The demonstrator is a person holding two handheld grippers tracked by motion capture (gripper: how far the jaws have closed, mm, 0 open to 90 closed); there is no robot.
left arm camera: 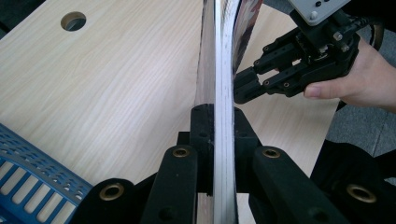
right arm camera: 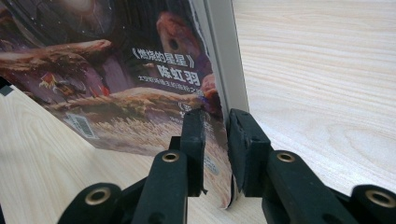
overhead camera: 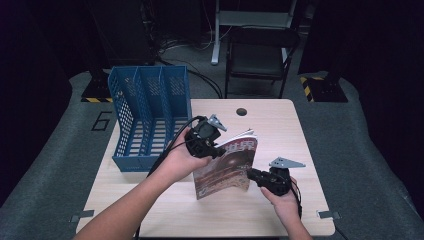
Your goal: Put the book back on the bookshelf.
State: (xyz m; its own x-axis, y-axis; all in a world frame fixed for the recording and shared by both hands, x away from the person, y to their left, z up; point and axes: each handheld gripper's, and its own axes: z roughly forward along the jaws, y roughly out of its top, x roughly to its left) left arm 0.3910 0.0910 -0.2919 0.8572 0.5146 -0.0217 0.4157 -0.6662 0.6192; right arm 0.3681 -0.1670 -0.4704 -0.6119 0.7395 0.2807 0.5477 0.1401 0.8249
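A pale wooden table point(overhead camera: 300, 130) with a round cable hole point(overhead camera: 241, 111) near its far edge stands on grey carpet point(overhead camera: 60, 150), well beyond the tools. To the far left of the tools, a blue three-slot file rack point(overhead camera: 150, 115) sits on the tabletop. Past the table's far edge a dark folding chair point(overhead camera: 260, 55) stands (partly in shadow), beside a white stand leg point(overhead camera: 216, 35). Yellow-black hazard tape point(overhead camera: 306, 87) marks the floor. The surrounding room is dark; light falls mainly on the table.
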